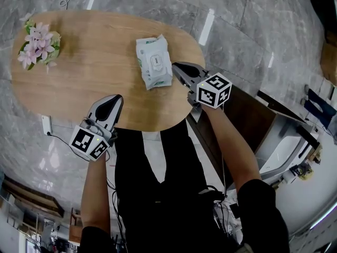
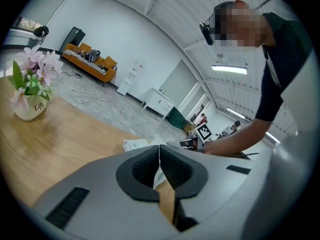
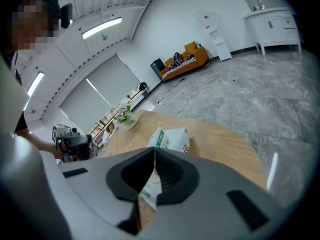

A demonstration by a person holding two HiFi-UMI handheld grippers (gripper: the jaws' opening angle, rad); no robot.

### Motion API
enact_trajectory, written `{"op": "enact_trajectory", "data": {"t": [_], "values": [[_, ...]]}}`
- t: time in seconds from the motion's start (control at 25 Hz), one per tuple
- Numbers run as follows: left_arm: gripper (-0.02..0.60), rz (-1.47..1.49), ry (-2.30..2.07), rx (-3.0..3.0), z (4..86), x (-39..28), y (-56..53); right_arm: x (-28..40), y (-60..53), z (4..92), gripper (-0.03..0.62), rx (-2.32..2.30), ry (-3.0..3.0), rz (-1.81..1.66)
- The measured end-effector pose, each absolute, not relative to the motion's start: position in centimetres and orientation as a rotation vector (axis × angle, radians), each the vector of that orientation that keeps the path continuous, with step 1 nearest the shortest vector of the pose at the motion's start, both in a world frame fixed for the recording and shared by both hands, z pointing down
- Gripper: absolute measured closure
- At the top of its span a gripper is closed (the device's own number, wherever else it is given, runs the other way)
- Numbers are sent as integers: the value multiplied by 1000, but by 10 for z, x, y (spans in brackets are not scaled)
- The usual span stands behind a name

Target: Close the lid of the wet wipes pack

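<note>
Wooden bench [image 1: 89, 83] carries the wet wipes pack [image 1: 154, 63], its lid [image 1: 157, 60] seemingly flat; left tongs [image 1: 112, 104] and right tongs [image 1: 177, 67] are both clenched on nothing.

- Wipes pack [image 1: 154, 61]: showing white, green trim, small red mark.
- Table [image 1: 79, 88]: showing light wood grain.
- Flowers [image 1: 36, 42]: showing pale pink, green leaves.
- Pot [image 2: 29, 110]: showing cream.
- Floor [image 1: 247, 30]: showing grey veined marble.
- Left gripper [image 1: 116, 99], right gripper [image 1: 176, 66]: showing grey shells, black pads, black-and-white marker cubes.
- Sofa [image 2: 89, 64]: showing orange.
</note>
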State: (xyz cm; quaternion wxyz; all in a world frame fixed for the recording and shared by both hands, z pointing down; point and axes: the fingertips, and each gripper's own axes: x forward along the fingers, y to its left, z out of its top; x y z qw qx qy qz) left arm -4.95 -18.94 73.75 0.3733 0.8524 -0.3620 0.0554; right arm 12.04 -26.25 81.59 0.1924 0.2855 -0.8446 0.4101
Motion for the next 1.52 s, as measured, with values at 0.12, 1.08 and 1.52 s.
{"op": "enact_trajectory", "data": {"t": [0.12, 1.08, 1.52], "values": [[565, 131, -939, 2179, 736, -56, -187, 108, -258, 817, 582, 766, -2362, 1129], [565, 66, -1002, 2124, 738, -105, -165, 64, -251, 856, 582, 722, -2219, 994], [565, 58, -999, 2114, 740, -106, -163, 61, -252, 868, 583, 751, -2141, 958]]}}
